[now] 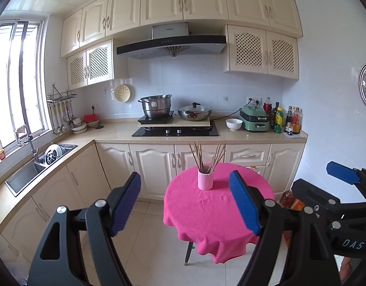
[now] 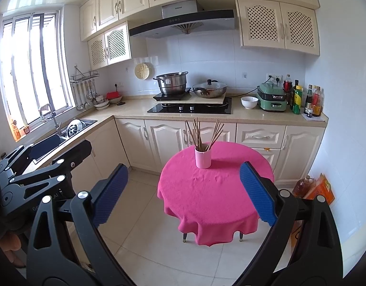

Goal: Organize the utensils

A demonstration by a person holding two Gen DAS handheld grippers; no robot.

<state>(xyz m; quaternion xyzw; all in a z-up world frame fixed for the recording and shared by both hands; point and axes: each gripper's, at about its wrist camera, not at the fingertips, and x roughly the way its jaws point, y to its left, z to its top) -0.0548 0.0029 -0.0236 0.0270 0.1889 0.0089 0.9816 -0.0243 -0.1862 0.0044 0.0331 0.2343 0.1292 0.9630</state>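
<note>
A pink cup (image 1: 205, 179) stands upright on a round table with a pink cloth (image 1: 206, 217), at its far side. Several brown chopsticks (image 1: 206, 156) stand in the cup, fanned out. It also shows in the right wrist view: cup (image 2: 203, 158), chopsticks (image 2: 202, 134), table (image 2: 211, 197). My left gripper (image 1: 185, 202) is open and empty, held well back from the table. My right gripper (image 2: 184, 191) is open and empty, also back from the table. The right gripper shows at the right edge of the left wrist view (image 1: 342, 174).
A kitchen counter (image 1: 230, 135) runs behind the table with a hob (image 1: 175, 131), a steel pot (image 1: 156, 106), a wok (image 1: 195, 112), a white bowl (image 1: 234, 124) and bottles (image 1: 292, 121). A sink (image 1: 35, 166) is at left. Bottles and a box (image 2: 311, 188) stand on the floor at right.
</note>
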